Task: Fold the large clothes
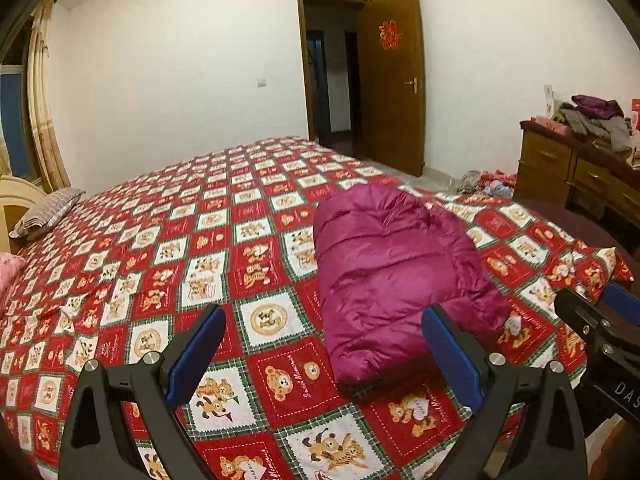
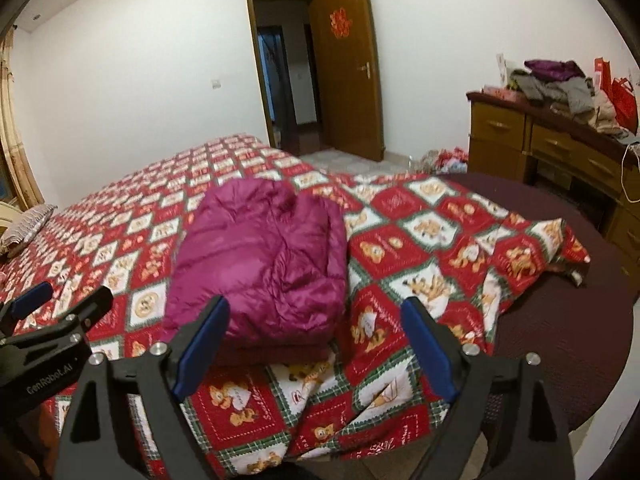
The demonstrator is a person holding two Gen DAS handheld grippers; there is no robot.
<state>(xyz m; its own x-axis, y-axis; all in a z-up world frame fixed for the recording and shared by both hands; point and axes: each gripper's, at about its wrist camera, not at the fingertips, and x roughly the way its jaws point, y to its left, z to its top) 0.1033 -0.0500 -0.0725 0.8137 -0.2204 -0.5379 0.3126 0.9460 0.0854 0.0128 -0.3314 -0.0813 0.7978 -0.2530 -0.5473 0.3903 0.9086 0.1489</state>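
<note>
Blue-padded fingers (image 1: 196,354) of the left gripper (image 1: 324,354) fill the bottom of the left wrist view, spread wide, nothing between the pads, clear of the cloth. Both tips angle down toward the bed.

Left of those fingers: the red bear-print bedspread (image 1: 168,240), and far off a striped pillow (image 1: 48,212) at the headboard end.

Ahead and slightly right of the left gripper's midline: the magenta puffer jacket (image 1: 384,264), folded into a thick bundle, lying flat on the bedspread. Long axis runs away from the fingers toward the far edge of the bed; the near short end, with stacked layers showing, sits just past the right-hand fingertip. Not touched by either gripper.

Right gripper (image 2: 316,344): fingers (image 2: 428,352) also splayed wide, empty, pitched down at the bed like the left. In its view the jacket (image 2: 260,264) sits ahead, left of the midline, near end just beyond the left-hand fingertip, same long axis pointing away. Each gripper shows at the edge of the other's view, side by side.

Right of the right fingers: the bedspread's rumpled corner (image 2: 560,248) on a dark mattress cover (image 2: 560,340). Further back, an open wooden door (image 2: 348,68) and a dresser (image 2: 520,140) piled with clothes (image 2: 560,84).
</note>
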